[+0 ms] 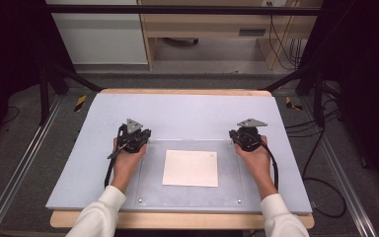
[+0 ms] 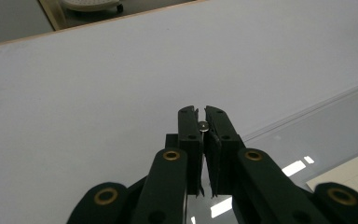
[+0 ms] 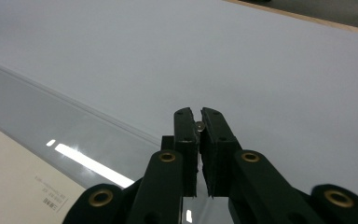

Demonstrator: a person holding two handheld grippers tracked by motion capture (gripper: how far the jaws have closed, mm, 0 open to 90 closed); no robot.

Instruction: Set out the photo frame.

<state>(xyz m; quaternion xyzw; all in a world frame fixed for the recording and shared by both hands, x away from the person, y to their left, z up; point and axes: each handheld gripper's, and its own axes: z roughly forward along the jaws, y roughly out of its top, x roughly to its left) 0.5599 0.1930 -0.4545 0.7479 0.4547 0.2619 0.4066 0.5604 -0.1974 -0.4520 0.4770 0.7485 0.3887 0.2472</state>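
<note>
Held both grippers at the far corners of a clear sheet [image 1: 190,197]: left gripper [image 1: 133,134] by the far-left corner, right gripper [image 1: 247,134] by the far-right. Jaws pressed together on each; a small round silvery thing [image 2: 203,125] showed in the slit of the left, a like one [image 3: 199,125] in the right, whether pinched or built in, impossible to tell. Paper [image 1: 190,168] lay under the sheet's middle, between the two, near side of both, about equally far from each, long axis across the table [image 1: 187,113].

Print on paper [image 3: 18,186] too small
</note>
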